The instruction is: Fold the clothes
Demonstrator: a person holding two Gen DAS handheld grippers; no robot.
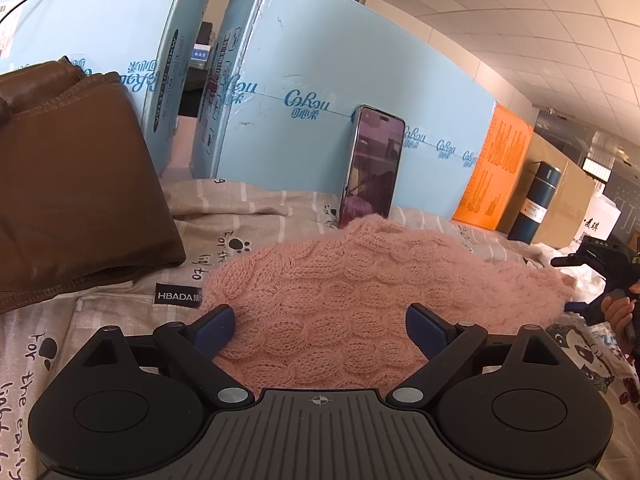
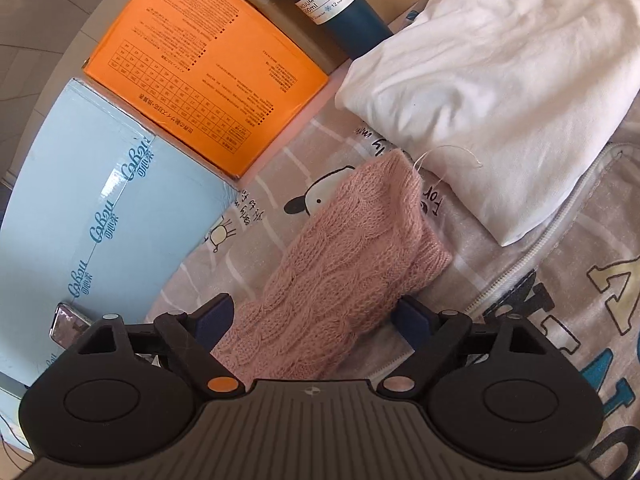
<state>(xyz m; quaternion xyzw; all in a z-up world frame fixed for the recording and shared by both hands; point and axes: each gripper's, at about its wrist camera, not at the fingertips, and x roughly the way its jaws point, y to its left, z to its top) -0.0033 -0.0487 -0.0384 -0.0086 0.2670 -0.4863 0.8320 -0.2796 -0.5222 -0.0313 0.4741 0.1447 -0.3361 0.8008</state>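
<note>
A pink cable-knit sweater point(image 1: 340, 292) lies bunched on the patterned bed sheet point(image 1: 224, 216). My left gripper point(image 1: 320, 324) is open, its blue pads on either side of the knit, right over it. My right gripper point(image 2: 312, 320) is open too, its jaws wide around the sweater's narrow end point(image 2: 352, 248), which stretches away to a ribbed cuff. The right gripper also shows at the far right of the left wrist view point(image 1: 600, 280), held by a hand at the sweater's far end.
A folded brown leather garment point(image 1: 76, 200) lies to the left. Light blue boxes point(image 1: 340, 80), an orange box point(image 2: 208, 64), a propped phone point(image 1: 374, 164) and a dark blue bottle point(image 2: 340, 8) line the back. A folded white garment point(image 2: 492, 80) lies right of the sweater.
</note>
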